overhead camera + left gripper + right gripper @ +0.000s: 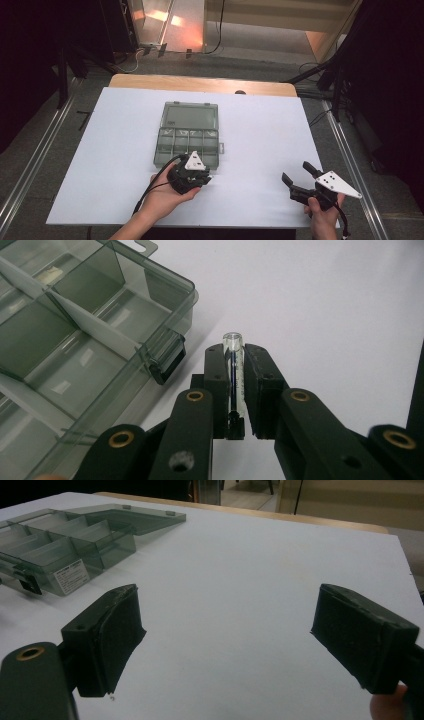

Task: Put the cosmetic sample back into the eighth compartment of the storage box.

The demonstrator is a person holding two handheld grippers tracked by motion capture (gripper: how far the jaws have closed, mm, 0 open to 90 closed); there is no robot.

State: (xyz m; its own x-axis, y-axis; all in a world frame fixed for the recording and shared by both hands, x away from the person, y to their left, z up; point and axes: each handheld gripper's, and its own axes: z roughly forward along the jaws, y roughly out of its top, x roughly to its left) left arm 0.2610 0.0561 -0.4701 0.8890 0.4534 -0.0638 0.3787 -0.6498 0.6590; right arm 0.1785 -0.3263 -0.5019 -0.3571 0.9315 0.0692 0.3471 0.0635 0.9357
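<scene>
Glass tube (233, 377): a thin, clear cylinder with a dark line running down its inside, clamped between the pads of the left gripper (233, 385). It sticks out past the fingertips with its round end forward, just beside the latch (167, 362) at the near corner of the organizer box (75, 340).

Handling judgement:
1. Weight: very light; 1 gripper carries it easily.
2. Stiffness: rigid, but probably brittle. Excess squeeze or a knock against the box wall could crack it.
3. Surface: smooth and likely slippery, so it may slide lengthwise between the pads.
4. Hold point: along the middle of its length, as now, with the pads flat against the sides (not at the tip).

Right gripper (299, 176): jaws wide apart with nothing between them, held above the white sheet (260, 135) at the near right, well apart from the box.

Farther out in the high view, the left gripper (202, 176) sits at the box's (187, 145) near edge. The box has several divided compartments, and its lid (191, 115) lies folded back flat on the far side. Whether the compartments hold anything cannot be determined.
</scene>
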